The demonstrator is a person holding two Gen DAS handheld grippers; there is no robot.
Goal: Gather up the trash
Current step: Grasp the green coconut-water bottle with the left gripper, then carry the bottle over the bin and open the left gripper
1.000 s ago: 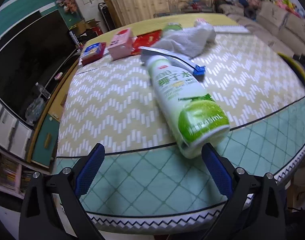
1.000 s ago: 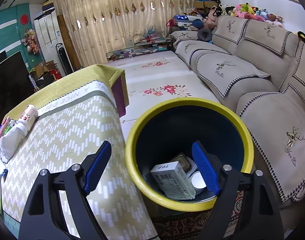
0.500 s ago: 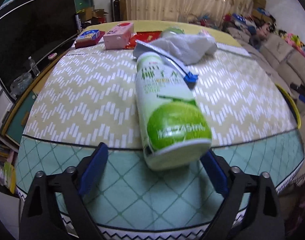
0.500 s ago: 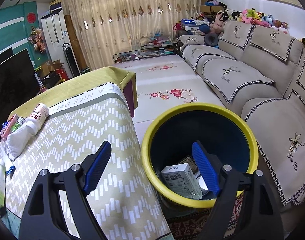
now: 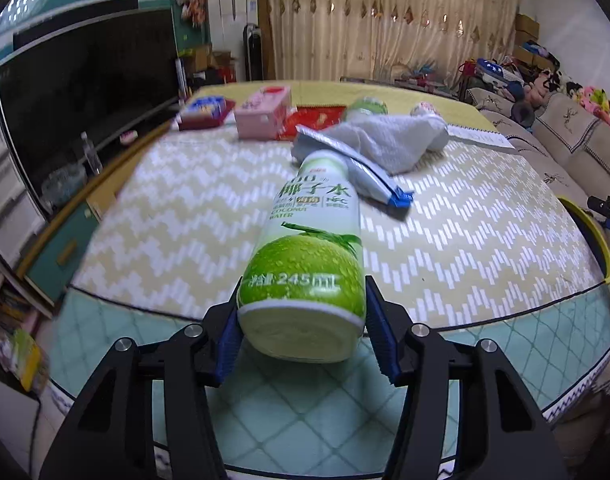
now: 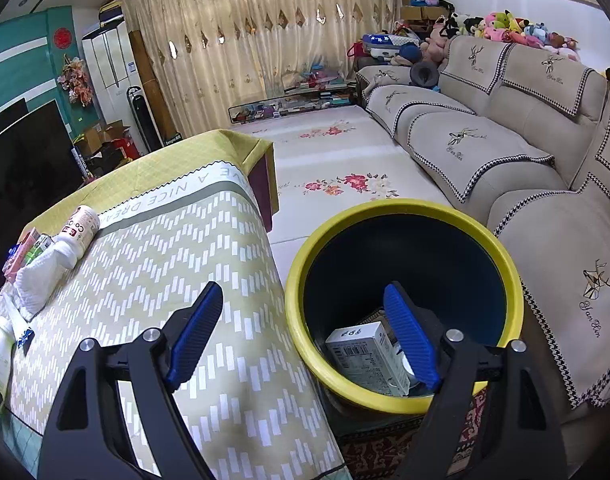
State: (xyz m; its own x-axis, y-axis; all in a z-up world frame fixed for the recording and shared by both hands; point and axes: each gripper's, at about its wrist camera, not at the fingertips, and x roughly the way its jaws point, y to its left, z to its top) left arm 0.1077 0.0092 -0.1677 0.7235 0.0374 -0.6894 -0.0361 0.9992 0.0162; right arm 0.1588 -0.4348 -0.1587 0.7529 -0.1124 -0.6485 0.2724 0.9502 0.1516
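The left tool (image 5: 301, 332) gripped the coconut water bottle (image 5: 309, 256) at its base, lying on the bench (image 5: 485, 240); smooth, light plastic, likely slippery. The right tool (image 6: 305, 336) gaped wide beside the bin (image 6: 389, 208).

Bottle (image 5: 311, 248): white plastic, green coconut label reading "Coconut Water" and "245 mL", lying on its side on the counter (image 5: 485, 240), base toward the camera, cap end pointing away. Its base sits between blue fingers (image 5: 229, 344), touching both. Wrapper (image 5: 357, 164): silver-grey with blue end, flat, just beside the bottle's neck. Bin (image 6: 501, 256): yellow rim, dark interior, upright on the floor beside the counter, holding a white carton (image 6: 365, 354).
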